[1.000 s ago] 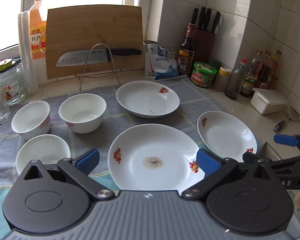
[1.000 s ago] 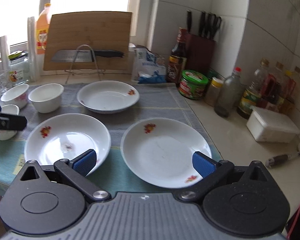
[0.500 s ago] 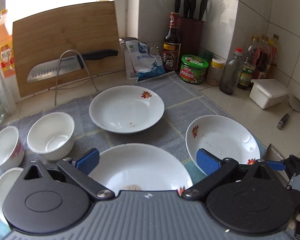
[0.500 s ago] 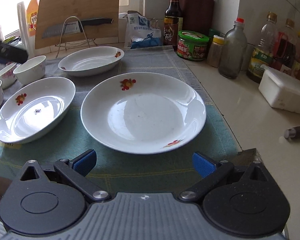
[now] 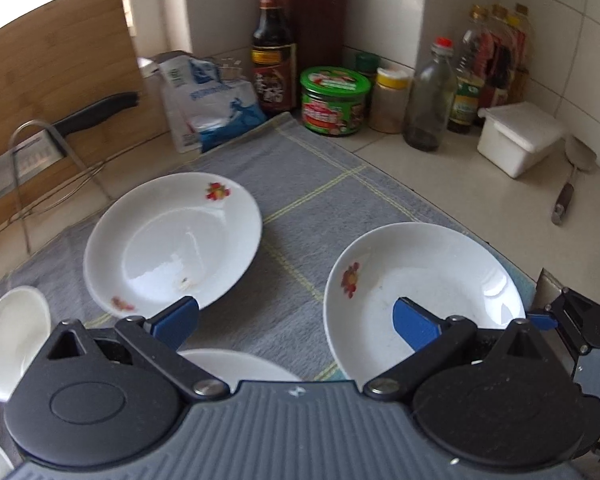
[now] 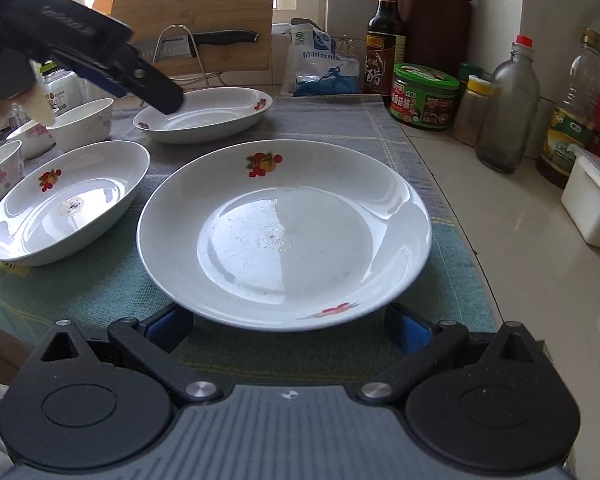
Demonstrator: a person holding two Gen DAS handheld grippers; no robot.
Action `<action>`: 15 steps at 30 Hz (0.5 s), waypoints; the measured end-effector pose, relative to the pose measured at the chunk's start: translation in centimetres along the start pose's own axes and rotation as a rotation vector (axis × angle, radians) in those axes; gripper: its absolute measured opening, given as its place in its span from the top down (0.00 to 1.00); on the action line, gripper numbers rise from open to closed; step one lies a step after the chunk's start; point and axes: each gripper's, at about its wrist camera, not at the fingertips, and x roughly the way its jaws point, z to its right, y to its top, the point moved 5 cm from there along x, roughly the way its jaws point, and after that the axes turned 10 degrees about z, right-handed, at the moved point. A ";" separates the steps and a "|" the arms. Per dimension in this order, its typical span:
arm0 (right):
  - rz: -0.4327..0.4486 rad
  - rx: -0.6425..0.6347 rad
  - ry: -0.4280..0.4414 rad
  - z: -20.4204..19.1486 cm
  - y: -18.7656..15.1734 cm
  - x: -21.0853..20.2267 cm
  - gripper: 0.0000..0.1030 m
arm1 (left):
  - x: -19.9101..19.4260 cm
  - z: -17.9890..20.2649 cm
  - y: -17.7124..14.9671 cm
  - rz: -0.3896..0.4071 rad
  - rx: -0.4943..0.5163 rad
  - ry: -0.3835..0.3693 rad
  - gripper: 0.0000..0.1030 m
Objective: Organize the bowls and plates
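Nearest you, your right gripper sits wide open, its blue pads flanking the near rim of the right-hand plate on the towel; nothing is gripped. Left of it lies the middle plate; farther back, the far plate, with your left gripper above it, likewise open and empty. Bowls stand far left. Risk: closing across that wide glazed rim may skid the plate into its neighbour, or toward the counter edge.
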 end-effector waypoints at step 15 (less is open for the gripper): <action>0.060 -0.074 0.074 0.4 -0.2 0.1 0.00 | 7.9 3.9 1.7 -0.195 0.190 -0.248 0.03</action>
